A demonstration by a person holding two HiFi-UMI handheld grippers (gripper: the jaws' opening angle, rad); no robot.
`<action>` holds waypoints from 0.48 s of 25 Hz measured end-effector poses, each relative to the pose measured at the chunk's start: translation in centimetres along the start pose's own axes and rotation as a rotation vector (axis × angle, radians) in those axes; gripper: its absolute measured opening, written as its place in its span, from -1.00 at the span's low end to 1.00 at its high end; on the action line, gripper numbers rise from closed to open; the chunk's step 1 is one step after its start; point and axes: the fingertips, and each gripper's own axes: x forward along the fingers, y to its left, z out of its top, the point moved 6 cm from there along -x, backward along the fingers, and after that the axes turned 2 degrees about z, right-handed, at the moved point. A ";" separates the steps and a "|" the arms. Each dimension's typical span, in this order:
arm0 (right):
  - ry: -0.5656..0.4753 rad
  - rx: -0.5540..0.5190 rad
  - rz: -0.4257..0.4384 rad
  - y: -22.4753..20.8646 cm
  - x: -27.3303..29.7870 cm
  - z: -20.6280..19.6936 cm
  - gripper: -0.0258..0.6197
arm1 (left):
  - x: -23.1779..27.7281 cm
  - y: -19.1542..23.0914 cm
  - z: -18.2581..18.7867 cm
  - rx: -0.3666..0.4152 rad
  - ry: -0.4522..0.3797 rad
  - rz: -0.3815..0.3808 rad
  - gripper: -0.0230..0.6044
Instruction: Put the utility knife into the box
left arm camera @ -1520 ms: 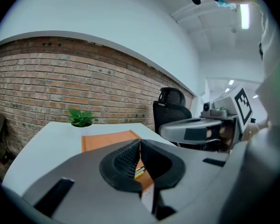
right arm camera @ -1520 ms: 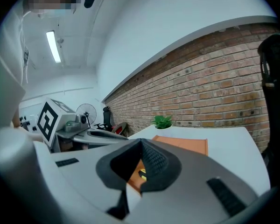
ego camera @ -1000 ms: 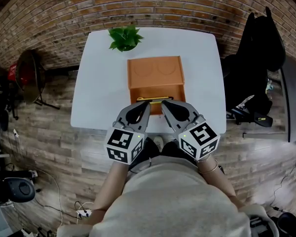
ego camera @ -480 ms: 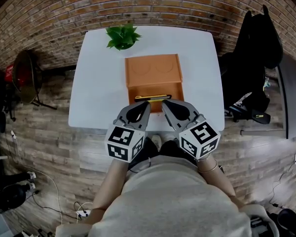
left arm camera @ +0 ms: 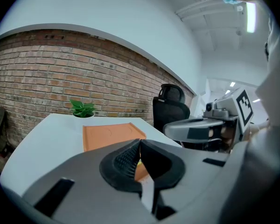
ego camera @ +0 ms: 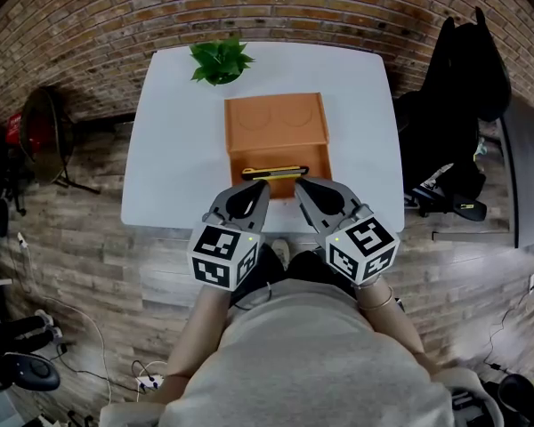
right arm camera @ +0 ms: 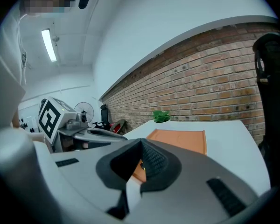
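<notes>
The left hand-held gripper [ego camera: 263,187] and the right hand-held gripper [ego camera: 299,183] each have jaws pressed together on nothing, tips just short of the one orange box [ego camera: 276,123] on the white surface [ego camera: 173,167]. One yellow-and-black utility knife [ego camera: 274,173] lies crosswise in the box's near section, apparently an open compartment. One potted plant [ego camera: 219,60] stands beyond the box

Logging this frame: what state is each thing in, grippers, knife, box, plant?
Left gripper: shut, empty.
Right gripper: shut, empty.
Utility knife: lying crosswise at the box's near end, not gripped.
Box: flat on the table; open or closed unclear.
Plant: upright at the table's far edge.
</notes>
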 end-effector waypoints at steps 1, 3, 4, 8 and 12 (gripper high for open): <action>0.003 0.003 0.000 0.0 0.0 -0.1 -0.92 | 0.0 0.0 0.0 -0.002 0.000 0.001 -0.90; 0.009 0.007 -0.003 -0.1 -0.1 -0.2 -0.92 | 0.0 0.0 -0.1 -0.006 0.003 0.003 -0.90; 0.010 0.009 -0.005 -0.1 -0.2 -0.2 -0.92 | 0.0 0.0 -0.1 -0.009 0.005 0.004 -0.90; 0.013 0.014 -0.004 -0.2 -0.2 0.1 -0.92 | -0.1 0.0 0.1 -0.024 0.011 0.010 -0.90; 0.021 0.022 -0.003 -0.1 -0.3 0.0 -0.92 | -0.1 -0.1 0.4 -0.027 0.018 0.007 -0.90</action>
